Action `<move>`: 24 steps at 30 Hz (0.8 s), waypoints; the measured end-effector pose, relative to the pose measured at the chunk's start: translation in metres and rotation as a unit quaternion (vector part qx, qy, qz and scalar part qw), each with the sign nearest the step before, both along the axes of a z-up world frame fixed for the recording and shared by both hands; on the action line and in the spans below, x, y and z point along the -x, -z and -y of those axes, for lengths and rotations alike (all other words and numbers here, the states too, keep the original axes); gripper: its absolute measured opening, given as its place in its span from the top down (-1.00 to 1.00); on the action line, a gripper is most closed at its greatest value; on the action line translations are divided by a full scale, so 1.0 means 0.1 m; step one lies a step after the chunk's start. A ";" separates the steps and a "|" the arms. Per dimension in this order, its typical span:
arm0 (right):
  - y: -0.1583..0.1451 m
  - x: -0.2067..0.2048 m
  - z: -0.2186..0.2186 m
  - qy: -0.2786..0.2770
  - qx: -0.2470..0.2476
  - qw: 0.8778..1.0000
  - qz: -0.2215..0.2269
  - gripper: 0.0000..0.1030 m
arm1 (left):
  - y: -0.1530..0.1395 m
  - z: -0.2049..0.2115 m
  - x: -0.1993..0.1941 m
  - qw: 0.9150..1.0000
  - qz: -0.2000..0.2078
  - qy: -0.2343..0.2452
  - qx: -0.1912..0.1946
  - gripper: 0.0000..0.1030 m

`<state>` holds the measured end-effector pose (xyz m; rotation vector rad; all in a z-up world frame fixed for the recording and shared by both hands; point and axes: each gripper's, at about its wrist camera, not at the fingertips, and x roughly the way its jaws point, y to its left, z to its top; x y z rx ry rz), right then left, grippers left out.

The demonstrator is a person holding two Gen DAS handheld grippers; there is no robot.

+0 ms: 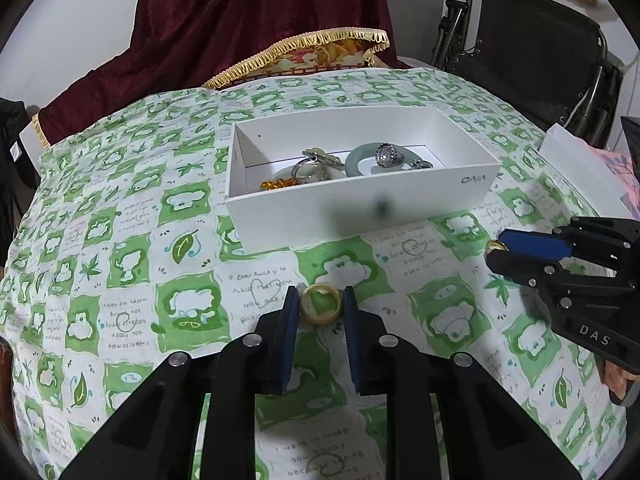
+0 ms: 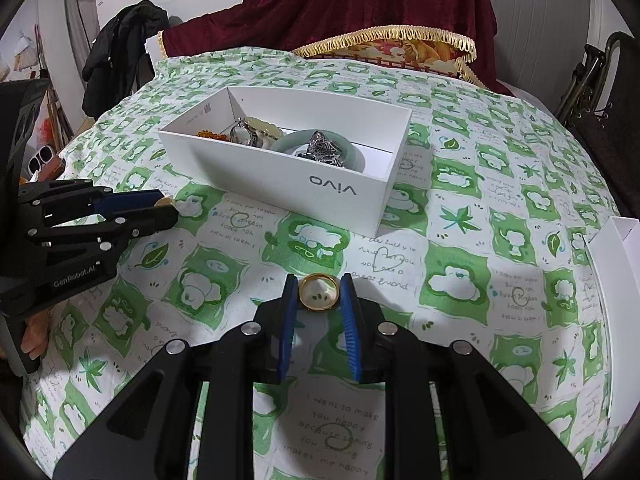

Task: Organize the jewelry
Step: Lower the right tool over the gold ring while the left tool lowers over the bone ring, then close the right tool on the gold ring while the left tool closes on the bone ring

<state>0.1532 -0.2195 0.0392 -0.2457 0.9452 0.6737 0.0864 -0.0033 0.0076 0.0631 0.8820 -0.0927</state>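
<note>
My left gripper (image 1: 320,300) is shut on a pale yellow ring (image 1: 321,304), held between its blue pads above the cloth. My right gripper (image 2: 319,290) is shut on a gold ring (image 2: 319,292). Each gripper shows in the other's view: the right one (image 1: 494,249) at the right with the gold ring at its tip, the left one (image 2: 170,206) at the left. A white box (image 1: 360,200) beyond both holds a green jade bangle (image 1: 366,158), silver rings (image 1: 387,156) and amber beads (image 1: 276,184); it also shows in the right wrist view (image 2: 280,180).
The green and white patterned cloth (image 1: 160,280) covers the table. A second white box (image 2: 616,280) stands at the right edge. A dark red cloth (image 1: 248,12) and a fringed cushion (image 1: 320,54) lie behind. A black chair (image 1: 528,48) is at the back right.
</note>
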 end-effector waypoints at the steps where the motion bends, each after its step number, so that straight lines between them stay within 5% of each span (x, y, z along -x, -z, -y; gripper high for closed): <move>1: 0.00 0.00 0.00 0.000 0.000 1.000 0.000 0.60 | 0.00 0.01 0.01 1.000 0.000 0.001 -0.001 0.57; 24: -0.03 0.41 0.10 -0.040 -0.013 0.999 -0.007 0.59 | 0.01 0.13 0.49 1.000 -0.002 0.003 0.003 0.53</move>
